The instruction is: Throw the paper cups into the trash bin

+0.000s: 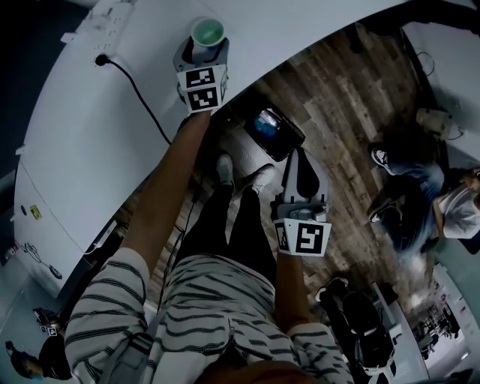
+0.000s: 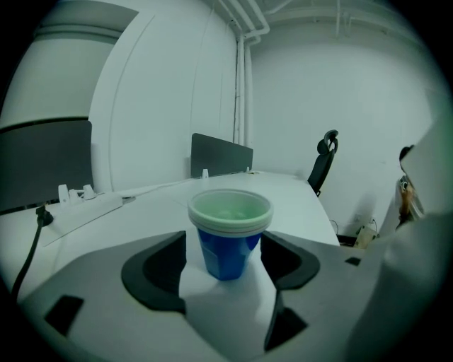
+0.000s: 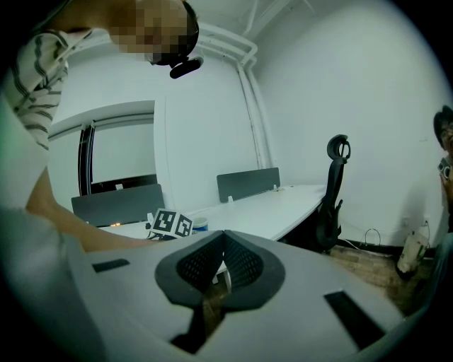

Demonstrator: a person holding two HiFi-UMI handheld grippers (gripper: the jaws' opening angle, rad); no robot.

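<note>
A blue paper cup [image 1: 208, 31] with a pale green inside stands upright on the white table [image 1: 90, 135]. My left gripper [image 1: 204, 46] reaches over the table, and the cup [image 2: 228, 237] sits between its open jaws with a gap at each dark pad [image 2: 159, 272]. The trash bin [image 1: 271, 131], white with a dark mouth showing something blue inside, stands on the wooden floor just past the table edge. My right gripper [image 1: 298, 161] hovers near the bin, shut with nothing between its jaws [image 3: 224, 244].
A black cable [image 1: 139, 97] runs across the table from a power strip [image 1: 112, 15]. A seated person [image 1: 442, 202] is on the right. An office chair [image 2: 324, 162] stands beyond the table's far end. My legs and shoes [image 1: 225, 169] are beside the bin.
</note>
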